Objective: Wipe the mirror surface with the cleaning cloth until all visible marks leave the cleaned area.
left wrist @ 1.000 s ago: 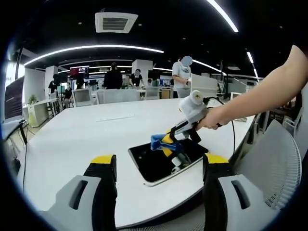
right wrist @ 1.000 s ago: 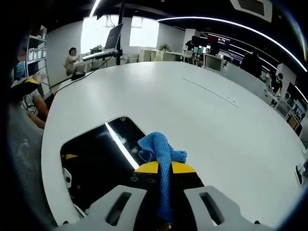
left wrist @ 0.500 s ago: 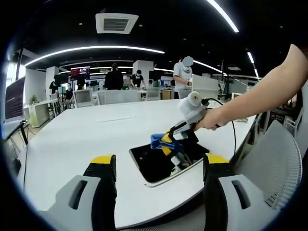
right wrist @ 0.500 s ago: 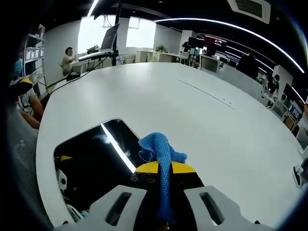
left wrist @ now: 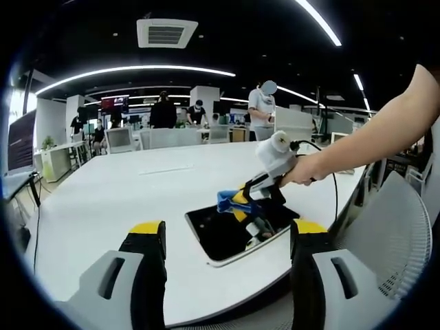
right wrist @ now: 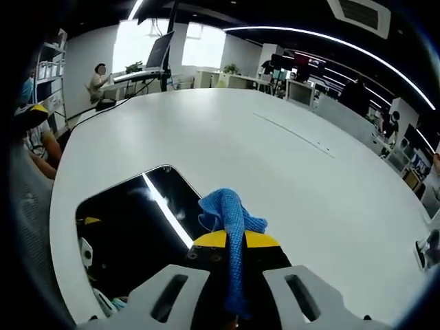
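In the right gripper view we see the right gripper, its grey plastic jaws with yellow-edged black tips pressed together on a blue, coarse-knit cleaning cloth. The cloth runs as a narrow strip down between the jaws and bunches into a soft crumpled knob above the tips. That knob lies at the edge of a dark, glossy rectangular mirror with rounded corners, which lies flat on the broad, smooth white table. The mirror's surface reflects a thin bright ceiling light as a slanted line.

In the left gripper view, the left gripper holds its two jaws well apart with nothing between them, hanging near the table's edge, short of the mirror. Beyond them, the right gripper reaches in from the right, held by a person's hand on a bare arm, with the cloth over the mirror's far part. Whether the cloth touches the glass there we cannot tell. A grey mesh chair back stands at the right. Far off, several people stand among desks.
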Tool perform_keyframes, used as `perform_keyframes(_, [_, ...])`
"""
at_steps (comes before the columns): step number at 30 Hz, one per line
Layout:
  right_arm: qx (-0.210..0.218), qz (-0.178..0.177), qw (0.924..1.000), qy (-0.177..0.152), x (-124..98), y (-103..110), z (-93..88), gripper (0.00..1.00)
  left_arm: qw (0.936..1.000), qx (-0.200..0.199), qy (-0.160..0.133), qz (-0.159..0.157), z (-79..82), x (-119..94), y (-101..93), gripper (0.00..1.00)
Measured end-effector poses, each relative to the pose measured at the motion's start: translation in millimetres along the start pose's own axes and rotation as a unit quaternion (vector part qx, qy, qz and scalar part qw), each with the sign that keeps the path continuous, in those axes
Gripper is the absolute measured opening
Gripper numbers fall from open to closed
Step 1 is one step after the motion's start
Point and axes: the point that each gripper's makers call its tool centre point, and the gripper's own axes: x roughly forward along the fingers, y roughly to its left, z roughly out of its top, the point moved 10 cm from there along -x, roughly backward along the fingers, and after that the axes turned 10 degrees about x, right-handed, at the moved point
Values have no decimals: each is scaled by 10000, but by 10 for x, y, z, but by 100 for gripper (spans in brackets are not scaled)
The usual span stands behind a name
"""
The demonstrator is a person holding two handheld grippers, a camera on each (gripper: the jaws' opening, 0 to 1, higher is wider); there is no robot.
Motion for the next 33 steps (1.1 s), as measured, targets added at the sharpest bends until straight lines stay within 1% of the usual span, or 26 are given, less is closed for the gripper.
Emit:
perform_keyframes(5, [42,-100,9999,16,-76,-71,-60,1,10000,0,7,-4,-5,-1,4,71])
perform_keyframes(11, [98,-156,9998,47,-110,-123,-87,1,10000,-1,-4,-12,-4,-2,4,71])
perform_keyframes(17, [347,-233,9991,8,-120,-96,-98,1,10000,-1,-6,-7,-5,-3,6,71])
perform_keyframes(19, [574,-224,9981,36,-123,-101,-96,1,10000,-1,-4,-12,-5,-2,5,72])
perform_keyframes(22, [616,-233,9978,61,-122,-98,-92,1,10000,1,-9,-9,-5,-2,6,72])
perform_keyframes(23, [754,-249,9968,99,-124,-94,-86,1,10000,1,-8,-10,-5,-1,6,72])
perform_keyframes(29, [891,-186,9954,289,-143,-86,-77,1,10000,2,-9,-17,-1,0,3,72])
perform_keyframes(33, [954,-142,9950,277,-186,-55,-119,1,10000,-2,8,-35,2,-1,-5,71])
